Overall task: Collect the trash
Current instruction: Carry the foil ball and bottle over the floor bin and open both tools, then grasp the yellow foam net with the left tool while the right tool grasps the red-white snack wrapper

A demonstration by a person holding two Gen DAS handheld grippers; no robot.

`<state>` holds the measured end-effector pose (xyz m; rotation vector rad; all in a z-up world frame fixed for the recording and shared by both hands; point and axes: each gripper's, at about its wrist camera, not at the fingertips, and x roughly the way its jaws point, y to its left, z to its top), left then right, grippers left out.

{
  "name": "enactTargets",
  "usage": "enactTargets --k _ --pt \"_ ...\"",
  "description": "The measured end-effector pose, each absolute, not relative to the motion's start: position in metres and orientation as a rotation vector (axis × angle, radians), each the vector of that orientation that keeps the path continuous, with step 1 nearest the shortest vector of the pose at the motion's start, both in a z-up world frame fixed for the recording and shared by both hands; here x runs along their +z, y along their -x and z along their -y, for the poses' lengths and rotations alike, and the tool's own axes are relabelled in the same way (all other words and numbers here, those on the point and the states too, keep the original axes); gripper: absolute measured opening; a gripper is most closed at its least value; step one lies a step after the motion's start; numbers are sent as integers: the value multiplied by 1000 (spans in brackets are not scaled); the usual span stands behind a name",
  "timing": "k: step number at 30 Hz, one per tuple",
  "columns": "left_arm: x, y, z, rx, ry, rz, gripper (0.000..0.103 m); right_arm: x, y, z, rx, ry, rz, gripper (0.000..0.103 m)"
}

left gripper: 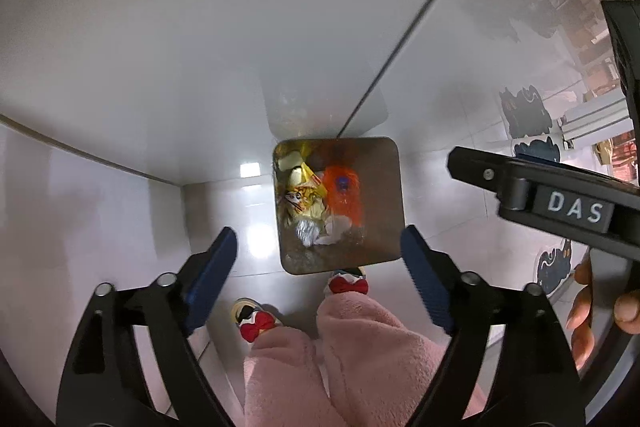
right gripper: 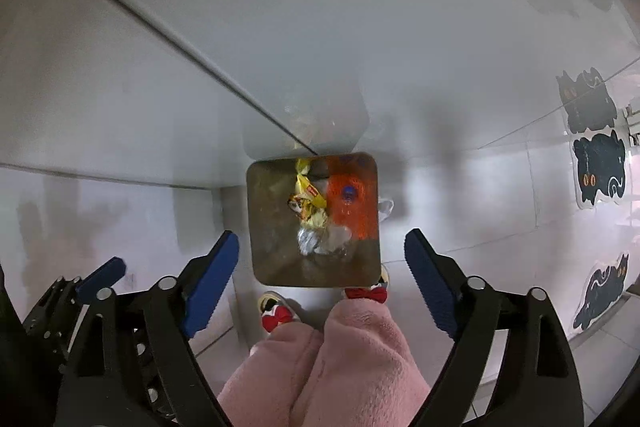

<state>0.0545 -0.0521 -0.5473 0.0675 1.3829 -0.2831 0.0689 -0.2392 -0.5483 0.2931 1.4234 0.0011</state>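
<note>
Both claws, the left gripper [left gripper: 320, 279] and the right gripper [right gripper: 320, 279], stood spread and empty, directly above the bin [left gripper: 390, 195]; its wrappers [right gripper: 308, 205] looked light, crinkly and slippery, best pinched by a twisted end

The bin [left gripper: 340, 205] stands on the floor tight against a white wall [left gripper: 200, 27], so that far side is shut off. Its mouth is open from above, but an orange bottle [left gripper: 342, 193], yellow wrappers [left gripper: 304, 199] and crumpled foil [left gripper: 306, 233] fill much of the bottom. The near edge is crowded by the person's legs [left gripper: 340, 347] and slippers [left gripper: 256, 319]. To the right the tiled floor [right gripper: 500, 219] lies open up to the cat-shaped mats [right gripper: 598, 169]. What seems a wall corner closes the left.
</note>
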Motion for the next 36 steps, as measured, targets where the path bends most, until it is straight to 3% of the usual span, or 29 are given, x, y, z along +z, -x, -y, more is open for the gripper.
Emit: enactTargets --k 7,18,24,36 --pt "-483 -51 43 -293 -94 -1302 95 -492 -61 246 2 -266 -1375 99" --pt "-361 -47 32 -356 -88 -1165 95 -385 -55 262 76 -317 -1254 100" --pt "-293 -63 17 -359 -64 -1035 95 -304 -66 261 105 -278 -1092 100" --pt "-240 -126 14 -326 -81 -916 95 -232 -137 260 83 -272 -938 100"
